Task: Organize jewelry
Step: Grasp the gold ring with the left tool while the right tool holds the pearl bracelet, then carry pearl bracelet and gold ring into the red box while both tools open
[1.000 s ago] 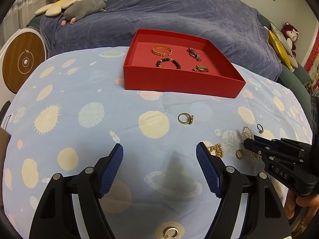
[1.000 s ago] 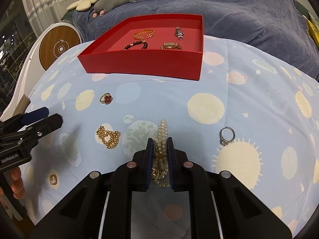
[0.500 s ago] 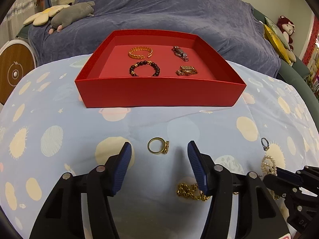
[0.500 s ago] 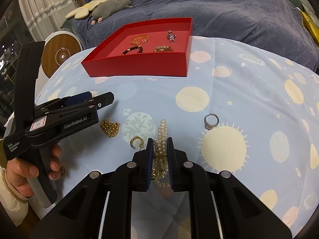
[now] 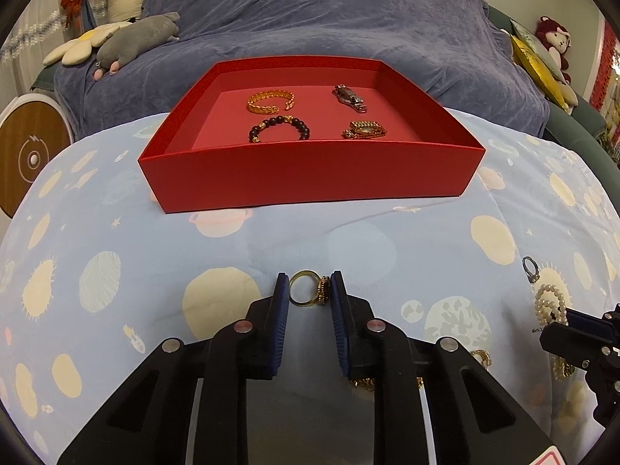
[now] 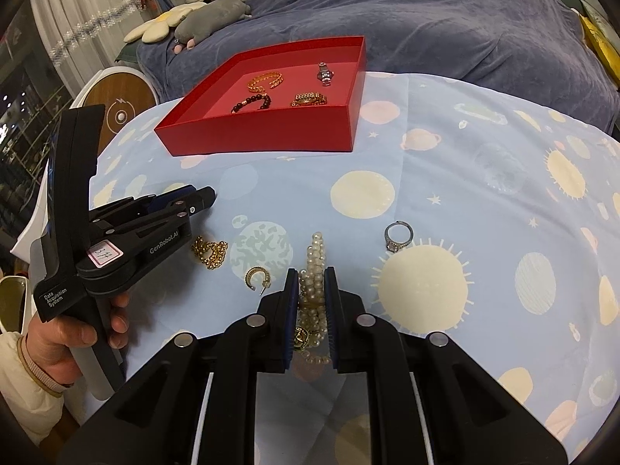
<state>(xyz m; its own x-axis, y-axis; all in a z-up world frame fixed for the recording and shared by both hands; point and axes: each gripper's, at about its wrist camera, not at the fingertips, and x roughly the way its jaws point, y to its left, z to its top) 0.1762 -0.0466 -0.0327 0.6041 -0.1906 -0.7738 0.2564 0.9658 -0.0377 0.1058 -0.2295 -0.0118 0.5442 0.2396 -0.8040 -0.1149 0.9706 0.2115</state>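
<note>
A red tray (image 5: pixel 310 178) (image 6: pixel 271 131) sits at the far side of the patterned cloth and holds a gold bangle (image 5: pixel 270 101), a dark bead bracelet (image 5: pixel 279 127) and two watches (image 5: pixel 350 97). My left gripper (image 5: pixel 309 293) is shut on a gold ring (image 5: pixel 304 293) that rests on the cloth. My right gripper (image 6: pixel 311 295) is shut on a pearl bracelet (image 6: pixel 316 267), low over the cloth. The left gripper also shows in the right wrist view (image 6: pixel 193 203), at the left.
On the cloth lie a gold chain (image 6: pixel 210 252), a gold hoop earring (image 6: pixel 257 277) and a silver ring (image 6: pixel 398 235). A blue-covered sofa (image 5: pixel 329 19) with plush toys stands behind. A round white device (image 5: pixel 31 155) is at the left.
My left gripper moved forward to the gold ring and closed on it. My right gripper kept hold of the pearl bracelet and stayed roughly in place.
</note>
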